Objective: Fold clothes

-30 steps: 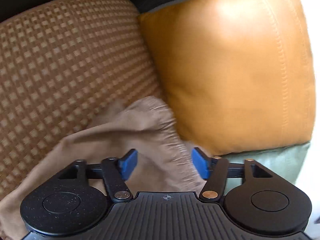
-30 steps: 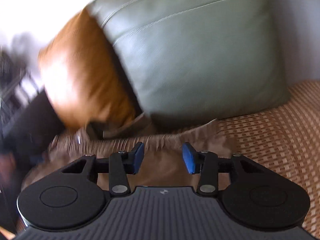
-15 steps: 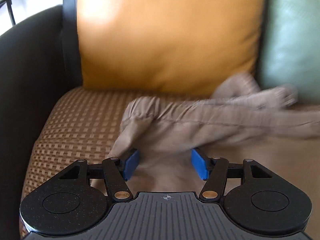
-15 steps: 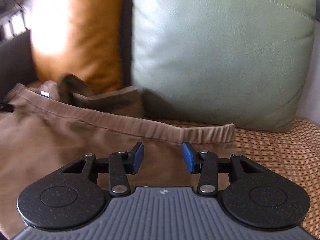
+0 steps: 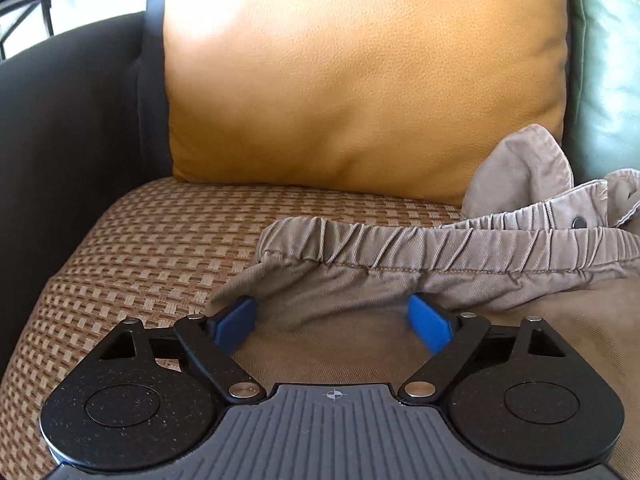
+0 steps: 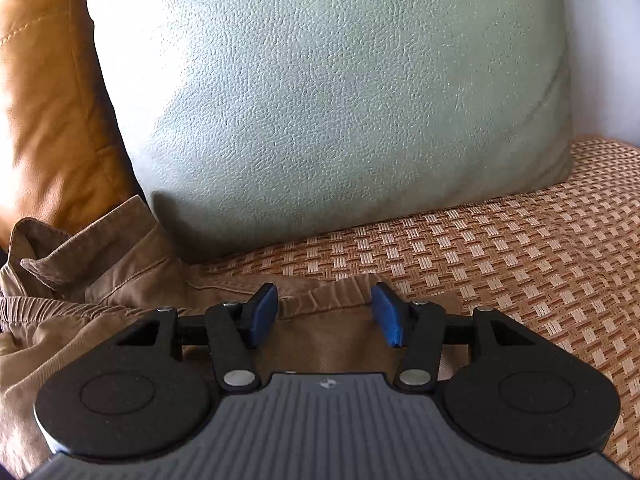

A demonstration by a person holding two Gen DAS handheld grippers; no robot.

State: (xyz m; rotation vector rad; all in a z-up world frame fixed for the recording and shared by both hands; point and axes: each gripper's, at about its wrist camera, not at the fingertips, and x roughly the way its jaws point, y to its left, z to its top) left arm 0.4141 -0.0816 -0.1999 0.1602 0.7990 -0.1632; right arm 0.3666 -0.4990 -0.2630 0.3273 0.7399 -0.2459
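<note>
Tan trousers with an elastic waistband (image 5: 420, 246) lie on a woven sofa seat (image 5: 160, 248). In the left wrist view my left gripper (image 5: 334, 322) is open, its blue pads either side of cloth just below the waistband's left end. In the right wrist view the same trousers (image 6: 120, 280) show brown, with a folded flap at the left. My right gripper (image 6: 326, 314) is open over the waistband's right end, near the seat's bare weave (image 6: 500, 264). Neither gripper grips the cloth.
An orange leather cushion (image 5: 360, 80) and a pale green cushion (image 6: 320, 100) lean against the sofa back right behind the trousers. A dark armrest (image 5: 68, 140) rises at the left. Woven seat lies to the left and right of the garment.
Both views swung from tilted and blurred to level and steady. Both grippers dropped closer to the waistband, which now lies spread on the seat. The jaws stayed open.
</note>
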